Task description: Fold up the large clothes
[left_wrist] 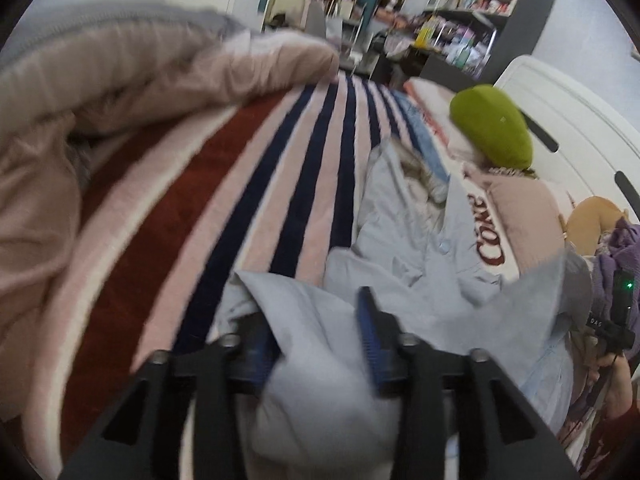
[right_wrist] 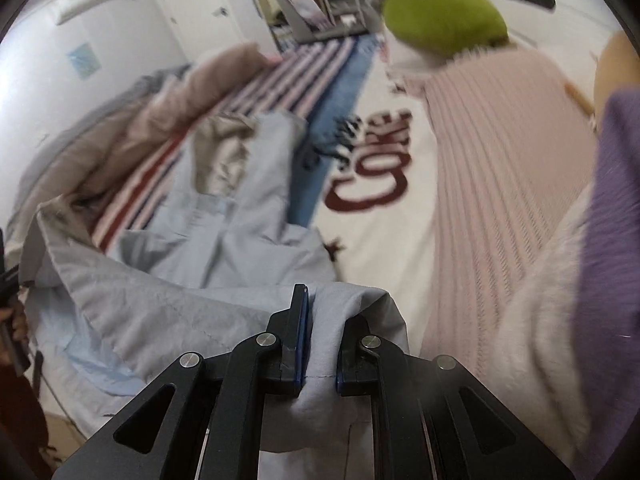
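Observation:
A large pale blue garment (left_wrist: 420, 272) lies rumpled on a striped blanket (left_wrist: 224, 184) on a bed. My left gripper (left_wrist: 316, 320) is shut on a bunch of its fabric, which bulges between the blue pads. In the right wrist view the same pale blue garment (right_wrist: 224, 240) spreads to the left, and my right gripper (right_wrist: 322, 320) is shut on its edge, with cloth pinched between the fingers and hanging below them. The other gripper shows at the right edge of the left wrist view (left_wrist: 616, 320).
A beige quilt (left_wrist: 120, 92) is heaped at the left. A green cushion (left_wrist: 492, 124), a pink pillow (right_wrist: 500, 152), a purple knit (right_wrist: 616, 220) and a white cloth with red lettering (right_wrist: 372, 168) lie at the right. Cluttered shelves (left_wrist: 472, 12) stand beyond the bed.

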